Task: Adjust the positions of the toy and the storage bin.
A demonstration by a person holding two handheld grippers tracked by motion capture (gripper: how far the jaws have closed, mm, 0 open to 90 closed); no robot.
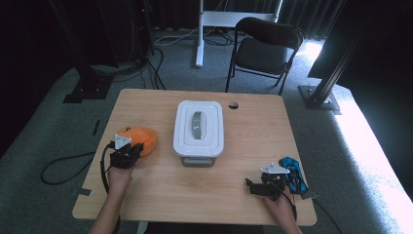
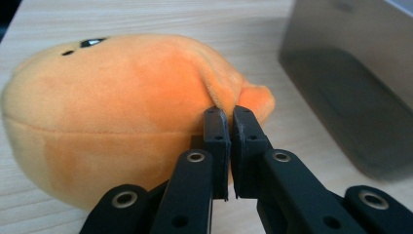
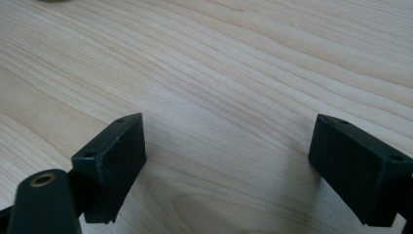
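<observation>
Pinching a fold of the orange plush toy (image 2: 117,122) is what your left gripper (image 2: 226,114) has going on right now. In the left gripper view the two black jaws stand almost together, with just a ridge of the soft fabric nipped between their tips. The toy itself lies on the wooden table (image 1: 243,131) toward its left side, just left of the white lidded container (image 1: 198,129) that sits around the middle. From the high view you can see your left hand (image 1: 118,176) coming in from the bottom edge, with the gripper right up against the near side of the plush.

Over on the other side, your right gripper (image 3: 226,141) hangs low over bare wood, jaws spread wide with nothing between them. The high view puts it near the table's front right corner, just beside a blue object (image 1: 293,173) I can't make out well. It's well apart from the plush.

Behind the table there's a black folding chair (image 1: 265,48) on the grey carpet.
</observation>
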